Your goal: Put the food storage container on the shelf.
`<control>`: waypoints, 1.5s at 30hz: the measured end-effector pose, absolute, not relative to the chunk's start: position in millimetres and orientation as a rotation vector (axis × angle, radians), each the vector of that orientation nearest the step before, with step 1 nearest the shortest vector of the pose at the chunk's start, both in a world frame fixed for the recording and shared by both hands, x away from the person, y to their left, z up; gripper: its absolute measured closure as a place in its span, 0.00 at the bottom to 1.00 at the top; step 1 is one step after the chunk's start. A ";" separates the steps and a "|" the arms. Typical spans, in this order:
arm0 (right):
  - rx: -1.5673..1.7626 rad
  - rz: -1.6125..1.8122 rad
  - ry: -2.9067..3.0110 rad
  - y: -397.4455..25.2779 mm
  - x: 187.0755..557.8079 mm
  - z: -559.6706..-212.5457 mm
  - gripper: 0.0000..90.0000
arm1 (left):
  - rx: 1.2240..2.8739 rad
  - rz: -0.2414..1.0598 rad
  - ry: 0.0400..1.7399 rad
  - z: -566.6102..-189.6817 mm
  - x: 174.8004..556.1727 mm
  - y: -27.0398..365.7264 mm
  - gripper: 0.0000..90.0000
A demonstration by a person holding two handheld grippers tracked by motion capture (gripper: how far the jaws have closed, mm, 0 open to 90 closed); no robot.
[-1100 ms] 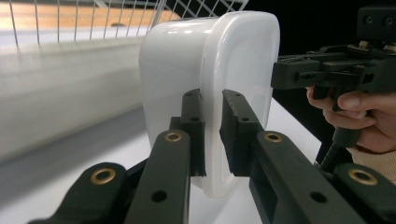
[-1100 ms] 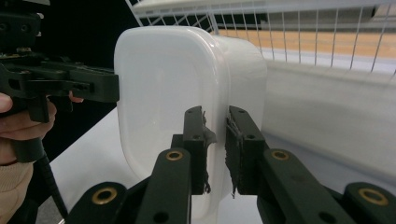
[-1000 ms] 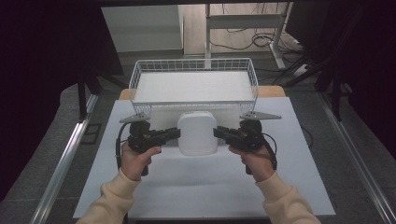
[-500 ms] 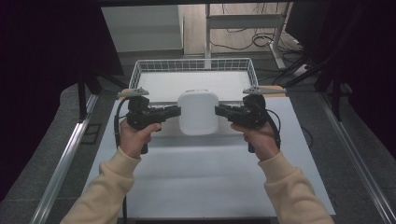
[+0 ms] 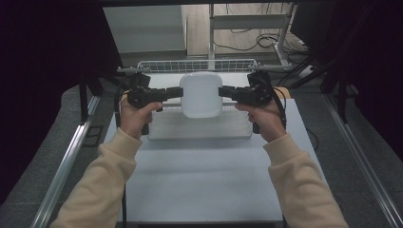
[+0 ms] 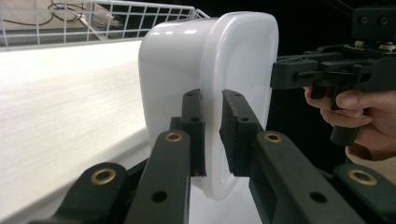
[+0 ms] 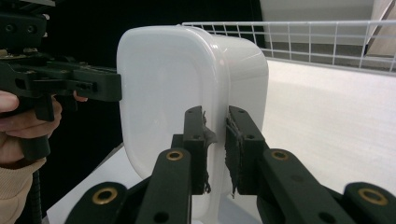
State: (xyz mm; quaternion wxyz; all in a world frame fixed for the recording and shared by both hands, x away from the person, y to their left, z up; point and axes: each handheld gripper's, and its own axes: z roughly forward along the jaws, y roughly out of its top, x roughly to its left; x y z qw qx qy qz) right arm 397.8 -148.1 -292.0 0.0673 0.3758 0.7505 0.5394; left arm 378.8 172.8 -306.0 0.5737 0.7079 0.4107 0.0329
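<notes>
Container [image 5: 201,94], glossy white with rounded corners, pinched between both tools.

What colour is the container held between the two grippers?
White and glossy all over; the container shows it best in the left gripper view.

Glossy smooth white plastic container [image 6: 205,84], thin white metal wire basket [image 5: 197,65], matt black plastic fingers [image 7: 194,140].

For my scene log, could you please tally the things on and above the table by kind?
Tubs: 1, white tub held above the basket
Baskets: 1, wire basket
Grippers: 2, left gripper, right gripper, each clamped on the tub's rim
Total: 4
</notes>
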 end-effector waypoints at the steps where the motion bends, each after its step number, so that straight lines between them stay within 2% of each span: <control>1: 1.133 1.629 2.263 -147.5 400.3 -290.7 0.88 | 1.660 0.075 0.967 -304.1 380.9 173.4 0.90; 14: 1.179 1.640 2.285 -138.3 433.1 -277.5 0.88 | 1.664 0.055 1.004 -288.5 410.7 183.0 0.90; 24: 1.253 1.614 2.329 -132.9 457.1 -280.5 0.88 | 1.653 -0.009 1.053 -296.9 433.8 187.9 0.90; 36: 1.458 1.672 2.342 -133.1 491.4 -283.9 0.86 | 1.582 -0.144 1.151 -301.0 470.0 195.5 0.88; 45: 1.635 1.646 2.364 -127.1 514.3 -293.7 0.80 | 1.482 -0.340 1.229 -316.7 499.0 207.2 0.85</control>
